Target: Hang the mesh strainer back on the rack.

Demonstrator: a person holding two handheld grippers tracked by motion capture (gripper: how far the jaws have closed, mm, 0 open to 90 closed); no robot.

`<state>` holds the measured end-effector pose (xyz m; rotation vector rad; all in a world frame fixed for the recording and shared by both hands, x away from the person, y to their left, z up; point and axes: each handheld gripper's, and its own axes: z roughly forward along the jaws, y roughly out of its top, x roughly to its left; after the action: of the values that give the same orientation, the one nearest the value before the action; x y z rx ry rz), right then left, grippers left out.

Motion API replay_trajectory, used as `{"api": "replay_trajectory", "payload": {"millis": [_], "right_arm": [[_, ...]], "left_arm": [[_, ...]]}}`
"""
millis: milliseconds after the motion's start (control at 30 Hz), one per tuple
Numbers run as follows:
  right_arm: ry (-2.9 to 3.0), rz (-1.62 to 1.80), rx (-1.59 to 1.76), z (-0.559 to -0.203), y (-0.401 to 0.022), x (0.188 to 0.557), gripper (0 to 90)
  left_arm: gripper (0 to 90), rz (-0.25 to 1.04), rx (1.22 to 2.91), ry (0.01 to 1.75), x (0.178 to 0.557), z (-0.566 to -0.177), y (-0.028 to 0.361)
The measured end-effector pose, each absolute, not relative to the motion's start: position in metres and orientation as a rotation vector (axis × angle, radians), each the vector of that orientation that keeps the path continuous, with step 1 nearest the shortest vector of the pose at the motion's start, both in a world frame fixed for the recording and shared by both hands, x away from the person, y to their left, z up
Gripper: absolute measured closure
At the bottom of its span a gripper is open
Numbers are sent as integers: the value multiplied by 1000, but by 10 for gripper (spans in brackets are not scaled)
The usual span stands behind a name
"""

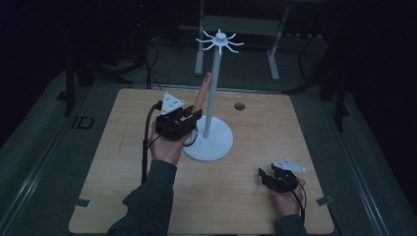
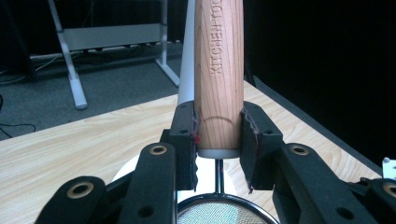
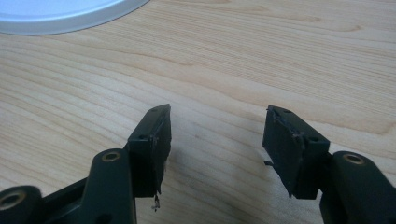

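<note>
A wooden handle [image 1: 203, 90] engraved "KITCHEN TOO…" [image 2: 219, 70] stands nearly upright, and my left gripper [image 1: 193, 116] [image 2: 218, 135] is shut on its lower end, one pad on each side. Below the jaws hangs the tool's black-rimmed mesh strainer [image 2: 217, 215]. Just behind the handle rises the white pole [image 1: 213, 93] [image 2: 187, 56] of a hook stand, with a round base [image 1: 211, 145] and a ring of hooks [image 1: 220, 42] on top. My right gripper [image 1: 264, 175] [image 3: 217, 135] rests low over the wooden table [image 1: 255, 132] at the front right, open, nothing between its jaws.
A small dark round hole [image 1: 239, 105] sits in the table top behind the stand. The stand's base edge [image 3: 60, 14] lies ahead of the right gripper. A grey metal frame [image 1: 236, 24] stands on the floor beyond the table. Dark floor surrounds the table.
</note>
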<state>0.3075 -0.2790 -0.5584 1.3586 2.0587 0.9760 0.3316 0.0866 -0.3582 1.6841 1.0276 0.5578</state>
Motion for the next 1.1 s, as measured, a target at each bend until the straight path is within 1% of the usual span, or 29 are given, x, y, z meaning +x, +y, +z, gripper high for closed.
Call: {"api": "replay_trajectory", "payload": {"millis": [1100], "right_arm": [[2056,981,1360,-558,-279,307,414]], "left_arm": [[692,567,1615,1025,330,-348,91]]}}
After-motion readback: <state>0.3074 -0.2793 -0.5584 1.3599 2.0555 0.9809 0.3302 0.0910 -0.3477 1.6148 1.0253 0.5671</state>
